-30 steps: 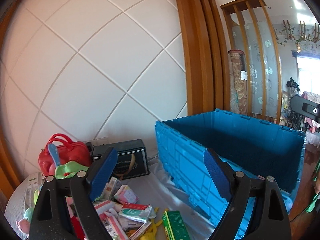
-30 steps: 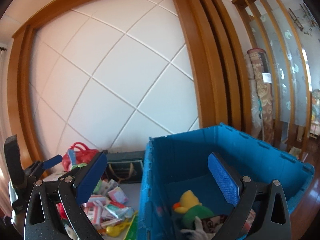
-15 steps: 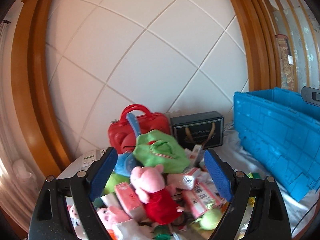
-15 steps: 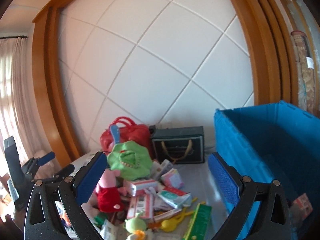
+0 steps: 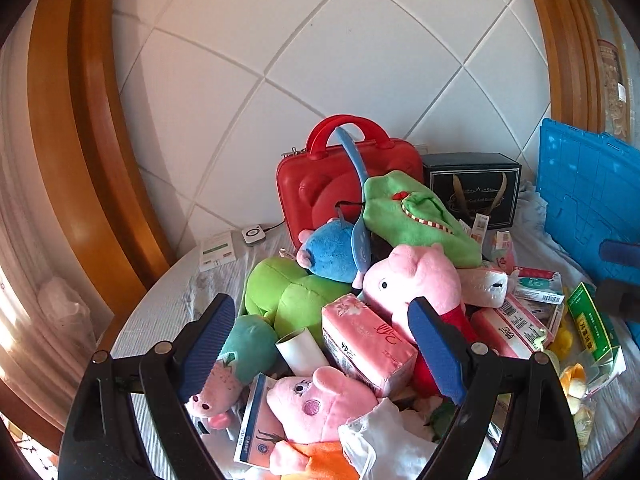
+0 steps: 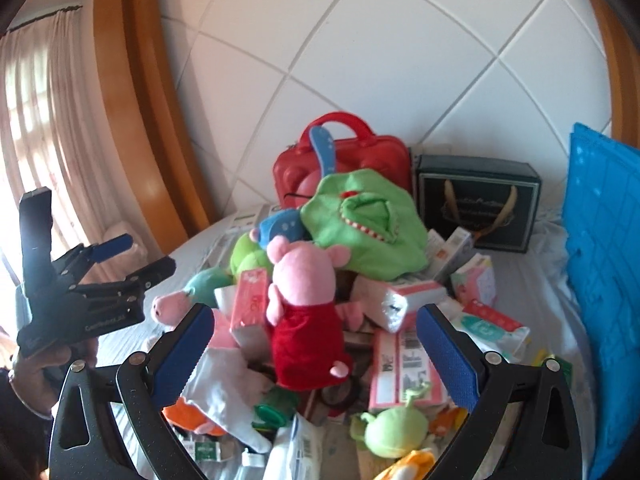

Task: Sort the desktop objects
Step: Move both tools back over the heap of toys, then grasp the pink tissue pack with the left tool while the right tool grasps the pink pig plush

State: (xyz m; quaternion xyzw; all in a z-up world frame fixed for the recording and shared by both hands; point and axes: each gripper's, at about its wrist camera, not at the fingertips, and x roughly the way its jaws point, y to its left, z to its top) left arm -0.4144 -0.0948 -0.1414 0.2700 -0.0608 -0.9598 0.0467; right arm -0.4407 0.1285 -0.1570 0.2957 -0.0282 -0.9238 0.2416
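White diamond-tiled wall (image 5: 304,40) — curved wooden frame (image 5: 92,128) — curtain (image 6: 44,120).

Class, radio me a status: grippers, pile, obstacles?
Left gripper and right gripper open, empty. Pink pig plush in red dress tops heap. Blue plastic crate alongside.

A pig toy (image 6: 306,276) sits atop the pile, before the crocodile plush (image 6: 366,220); behind them stands a suitcase (image 5: 320,188), a gift box (image 5: 474,188) to its right; the crate (image 6: 600,264) stands farthest right.

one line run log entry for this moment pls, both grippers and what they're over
left gripper: open, empty | right gripper: open, empty | both over toy pile | pink pig plush between right gripper's fingers, untouched | blue crate right of pile
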